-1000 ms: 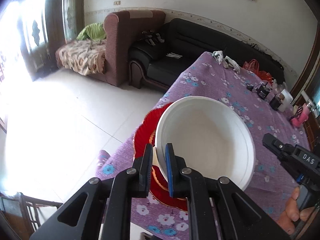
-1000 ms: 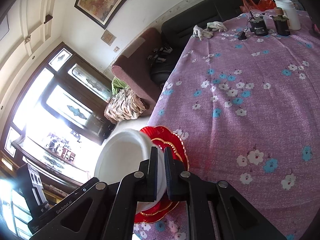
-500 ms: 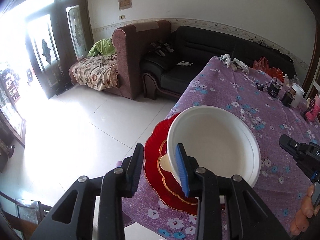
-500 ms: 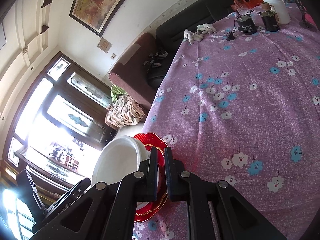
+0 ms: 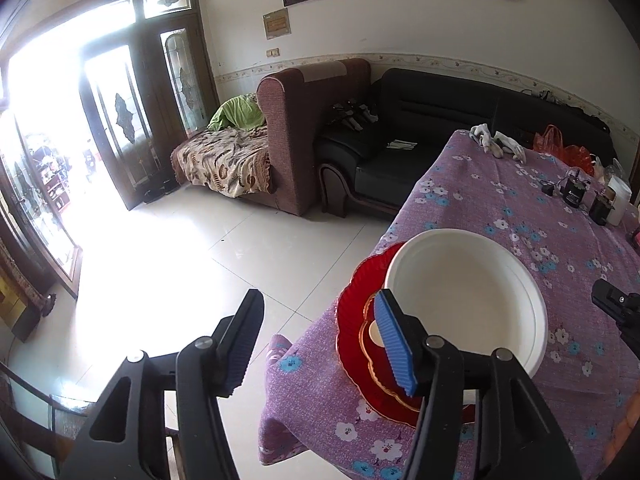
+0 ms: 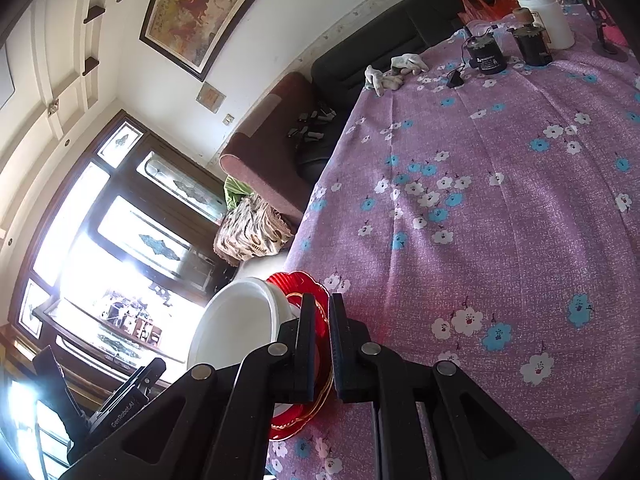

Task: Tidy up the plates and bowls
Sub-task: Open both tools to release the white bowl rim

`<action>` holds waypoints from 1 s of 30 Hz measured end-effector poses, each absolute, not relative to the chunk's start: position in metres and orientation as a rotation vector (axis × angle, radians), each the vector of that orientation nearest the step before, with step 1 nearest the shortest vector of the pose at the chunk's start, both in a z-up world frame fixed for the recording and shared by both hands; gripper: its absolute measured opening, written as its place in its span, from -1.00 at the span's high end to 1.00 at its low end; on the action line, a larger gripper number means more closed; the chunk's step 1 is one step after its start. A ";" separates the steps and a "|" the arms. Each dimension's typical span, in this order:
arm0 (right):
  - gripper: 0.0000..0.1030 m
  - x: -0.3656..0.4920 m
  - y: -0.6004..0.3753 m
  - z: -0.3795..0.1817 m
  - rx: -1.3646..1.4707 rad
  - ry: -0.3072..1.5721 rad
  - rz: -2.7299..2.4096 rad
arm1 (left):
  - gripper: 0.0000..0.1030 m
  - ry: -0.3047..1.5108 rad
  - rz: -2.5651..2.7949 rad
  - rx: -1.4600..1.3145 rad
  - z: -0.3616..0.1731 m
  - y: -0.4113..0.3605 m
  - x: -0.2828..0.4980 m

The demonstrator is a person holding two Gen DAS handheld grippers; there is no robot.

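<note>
A white bowl (image 5: 464, 300) rests on a red gold-rimmed plate (image 5: 352, 312) at the near left corner of the table. My left gripper (image 5: 320, 340) hovers just off that corner. Its jaws are opening, and between them I see only floor and hanging cloth. Its blue-padded finger (image 5: 396, 348) stands in front of the bowl's near rim. In the right wrist view the bowl (image 6: 236, 320) and plate (image 6: 288, 282) lie behind my right gripper (image 6: 320, 320), which is shut with nothing in it. The right gripper's tip (image 5: 616, 308) also shows at the right edge of the left wrist view.
The table wears a purple floral cloth (image 5: 520, 208). At its far end lie white gloves (image 5: 498, 144), a black device (image 5: 574, 192) and a white jar (image 6: 546, 16). A black sofa (image 5: 420, 152) and brown armchair (image 5: 304, 128) stand beyond the tiled floor (image 5: 180, 272).
My left gripper has let go of the bowl's rim, opened wide and drawn back and up. The bowl now sits on the red plate. The right gripper has drifted slightly sideways, still shut.
</note>
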State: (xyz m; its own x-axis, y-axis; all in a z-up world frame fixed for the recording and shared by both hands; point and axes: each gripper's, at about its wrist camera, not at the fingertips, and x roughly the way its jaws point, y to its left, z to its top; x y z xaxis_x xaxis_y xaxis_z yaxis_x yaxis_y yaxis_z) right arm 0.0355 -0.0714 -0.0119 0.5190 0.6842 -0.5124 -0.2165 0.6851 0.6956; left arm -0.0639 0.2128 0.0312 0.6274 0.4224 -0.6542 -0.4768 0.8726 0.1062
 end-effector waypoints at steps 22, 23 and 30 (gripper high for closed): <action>0.81 0.015 -0.073 0.001 0.540 0.819 0.610 | -0.69 0.582 0.570 -0.105 0.062 0.219 -0.101; 0.81 0.012 -0.073 0.003 0.525 0.807 0.616 | -0.72 0.565 0.560 -0.105 0.065 0.215 -0.103; 0.81 -0.022 -0.074 0.026 0.416 0.667 0.658 | -0.89 0.532 0.412 -0.099 0.072 0.178 -0.101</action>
